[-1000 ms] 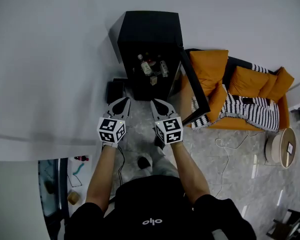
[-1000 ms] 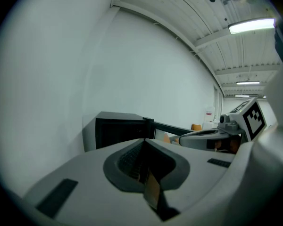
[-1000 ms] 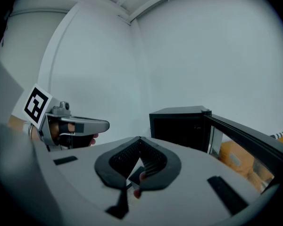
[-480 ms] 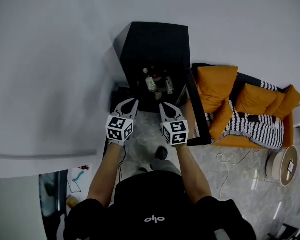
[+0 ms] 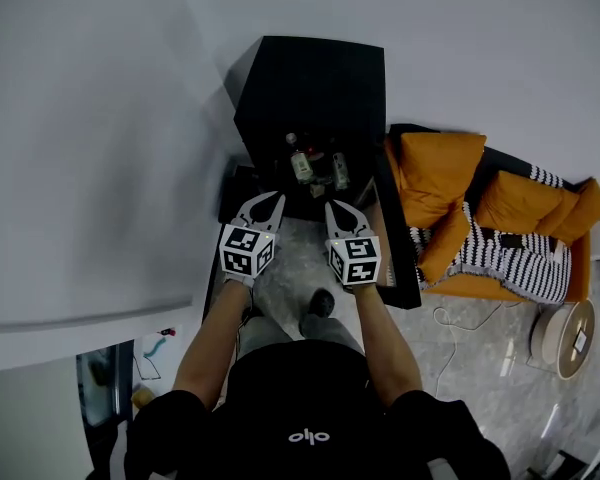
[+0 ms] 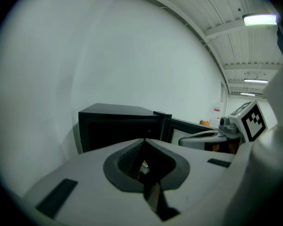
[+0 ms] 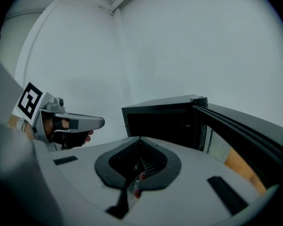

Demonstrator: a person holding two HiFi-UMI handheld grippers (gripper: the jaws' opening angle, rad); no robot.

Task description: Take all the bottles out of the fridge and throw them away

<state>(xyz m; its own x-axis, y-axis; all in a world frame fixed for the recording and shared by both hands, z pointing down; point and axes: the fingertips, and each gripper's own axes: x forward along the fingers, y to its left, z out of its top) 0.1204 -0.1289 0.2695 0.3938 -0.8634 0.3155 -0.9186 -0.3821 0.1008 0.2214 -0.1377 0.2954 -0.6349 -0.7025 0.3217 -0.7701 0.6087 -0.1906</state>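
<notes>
The bottles [image 5: 300,162] stand inside the open fridge [image 5: 310,78], a low black cabinet set against the pale wall [image 5: 100,168] at 12 o'clock from the person; in the head view at least two show in the dark interior, one clear with a light cap and another just at its 3 o'clock, but the shadow hides their full number. The fridge door [image 5: 400,268] is swung out on the 3 o'clock side and reaches toward 5 o'clock. Both tools hover in front of the opening, at 6 o'clock from the bottles and apart from them, side by side and pointing at the interior. The left tool [image 5: 274,200] has its jaws pressed together with nothing between them, and its own view shows the fridge front straight beyond the closed tips. The right tool [image 5: 333,209] is likewise drawn fully closed and empty, its own view showing the dark opening at 12 o'clock and the door edge running off toward 3 o'clock. Each tool's camera catches the other tool beside it. Past the door, at 3 o'clock from the fridge, sits a sofa [image 5: 442,163] with orange cushions and a black-and-white striped blanket [image 5: 510,258]. The grey marbled floor [image 5: 470,358] carries a thin cable [image 5: 445,318], and a dark shoe [image 5: 318,303] shows at 6 o'clock from the tools
</notes>
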